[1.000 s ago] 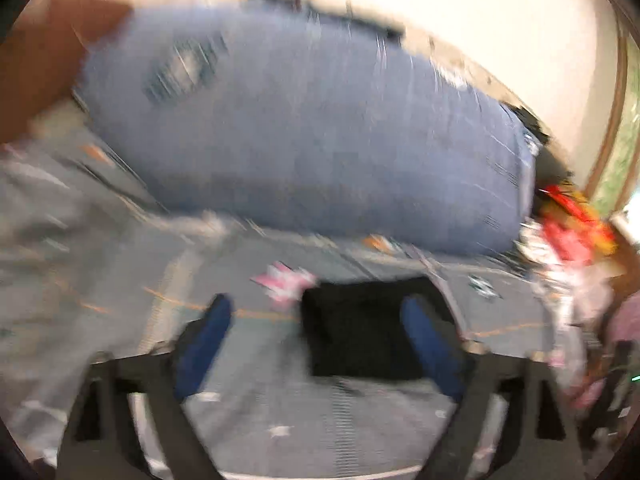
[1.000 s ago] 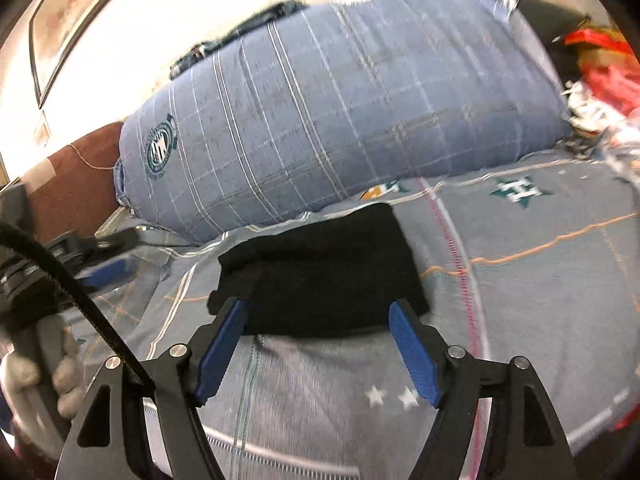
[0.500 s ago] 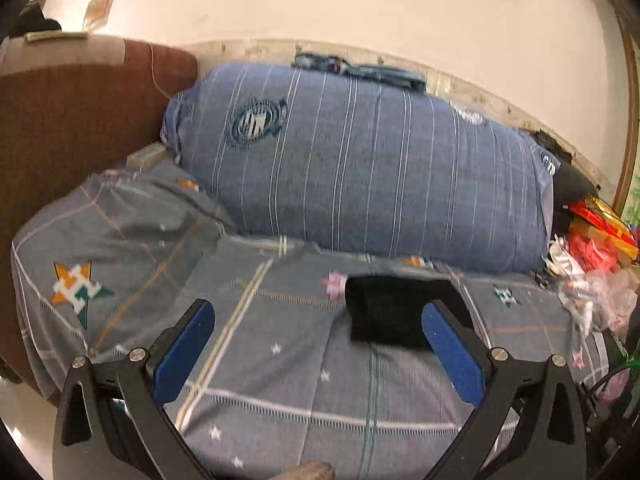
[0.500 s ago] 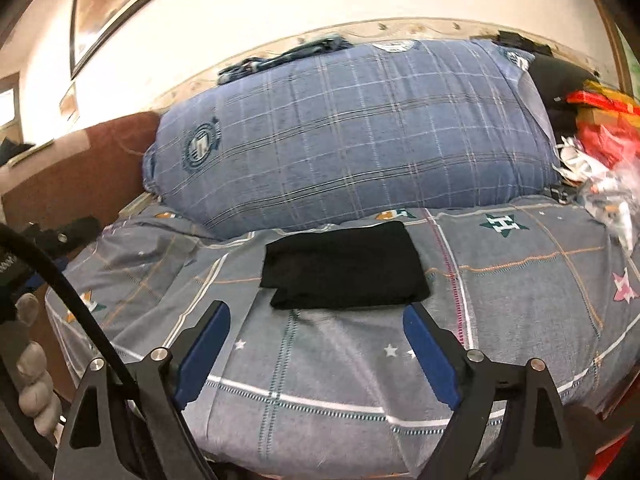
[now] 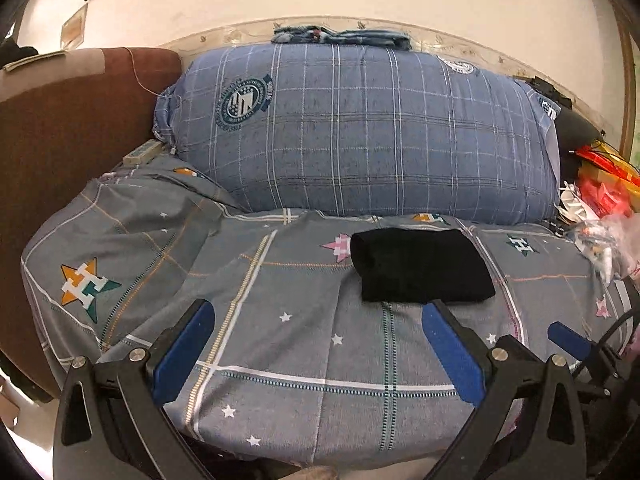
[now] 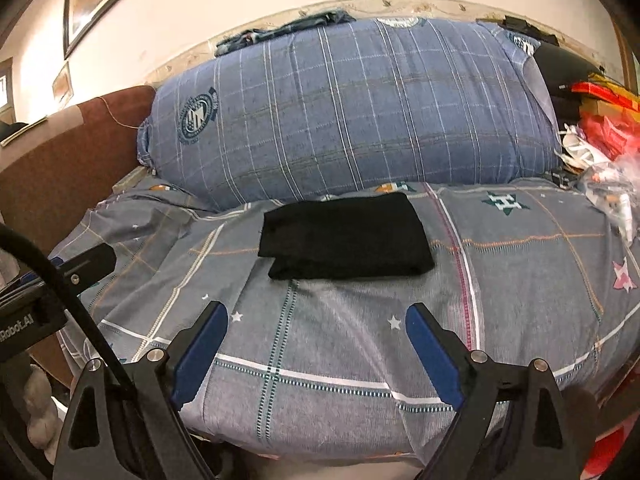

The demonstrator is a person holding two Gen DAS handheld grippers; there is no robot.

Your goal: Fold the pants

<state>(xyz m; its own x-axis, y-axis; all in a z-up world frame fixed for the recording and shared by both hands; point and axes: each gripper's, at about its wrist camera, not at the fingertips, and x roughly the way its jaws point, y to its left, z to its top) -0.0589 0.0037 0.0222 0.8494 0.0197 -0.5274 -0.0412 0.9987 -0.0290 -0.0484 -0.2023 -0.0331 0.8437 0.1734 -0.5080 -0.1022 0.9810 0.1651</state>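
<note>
Grey bedding with stars and lettered star badges covers the bed, and a big blue checked pillow lies along the cream wall behind it. At the left stands a brown padded headboard; at the far right a heap of red and white bags sits on the bed's edge.

On the sheet, just in front of the pillow, lie the black pants, folded into a compact, flat rectangle with the layers stacked neatly.

Both tools hang above the near edge of the bed, short of the pants and apart from them. The left gripper has its blue-padded fingers spread wide with only sheet showing between them. The right gripper is likewise spread wide and grips nothing. In the right wrist view the left tool shows at the left edge, with a black cable crossing in front of it and gloved fingers on its handle.
</note>
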